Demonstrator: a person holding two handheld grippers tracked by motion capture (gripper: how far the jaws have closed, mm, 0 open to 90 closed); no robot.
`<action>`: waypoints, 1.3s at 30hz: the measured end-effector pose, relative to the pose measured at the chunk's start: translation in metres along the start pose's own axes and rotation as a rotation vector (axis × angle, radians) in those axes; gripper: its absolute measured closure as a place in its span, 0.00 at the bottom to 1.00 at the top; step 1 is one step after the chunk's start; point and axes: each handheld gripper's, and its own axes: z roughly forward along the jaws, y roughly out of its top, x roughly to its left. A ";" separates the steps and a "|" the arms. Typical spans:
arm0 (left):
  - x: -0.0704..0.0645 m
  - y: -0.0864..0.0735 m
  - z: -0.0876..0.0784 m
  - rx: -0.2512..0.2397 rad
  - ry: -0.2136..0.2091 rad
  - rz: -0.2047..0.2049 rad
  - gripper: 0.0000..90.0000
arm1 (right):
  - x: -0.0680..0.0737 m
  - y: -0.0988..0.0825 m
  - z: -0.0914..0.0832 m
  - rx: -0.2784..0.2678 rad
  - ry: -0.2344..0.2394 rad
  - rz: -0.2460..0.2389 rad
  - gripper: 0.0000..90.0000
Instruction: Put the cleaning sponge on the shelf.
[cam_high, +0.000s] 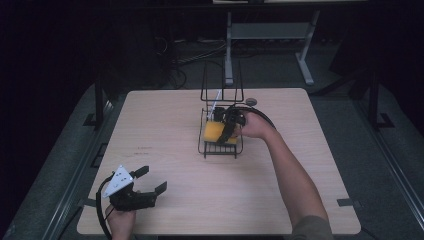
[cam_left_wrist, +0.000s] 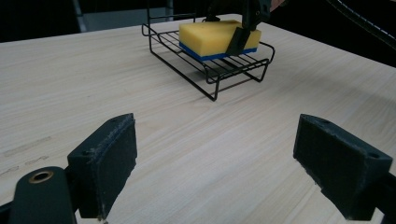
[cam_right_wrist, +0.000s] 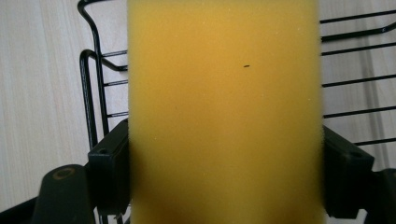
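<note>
a pale wood-grain worktop (cam_high: 165, 130) with rounded corners carries a black wire rack (cam_high: 220, 146) of thin rods, near centre toward 12 o'clock. in the rack lies a rectangular sponge (cam_high: 213, 132), porous yellow foam on top with a thin blue layer beneath. the right claw (cam_high: 228, 131) pinches the sponge across its width, dark matte pads pressed to both sides. the left claw (cam_high: 149, 179) sits at 7 o'clock, its jaws spread wide above bare wood.

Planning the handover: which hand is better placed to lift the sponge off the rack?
Right. Its claw is shut on the sponge in the rack; the left claw is open near the table edge.
</note>
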 end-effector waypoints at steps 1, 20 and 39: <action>0.000 0.000 0.000 0.000 0.000 -0.002 0.14 | 0.000 0.000 0.001 0.000 -0.001 -0.008 0.23; 0.000 0.000 -0.001 -0.003 0.001 -0.001 0.14 | 0.006 0.006 0.003 0.009 -0.003 -0.014 0.18; -0.002 0.000 0.001 0.002 -0.004 0.002 0.14 | 0.012 0.005 -0.012 -0.004 -0.031 -0.025 0.18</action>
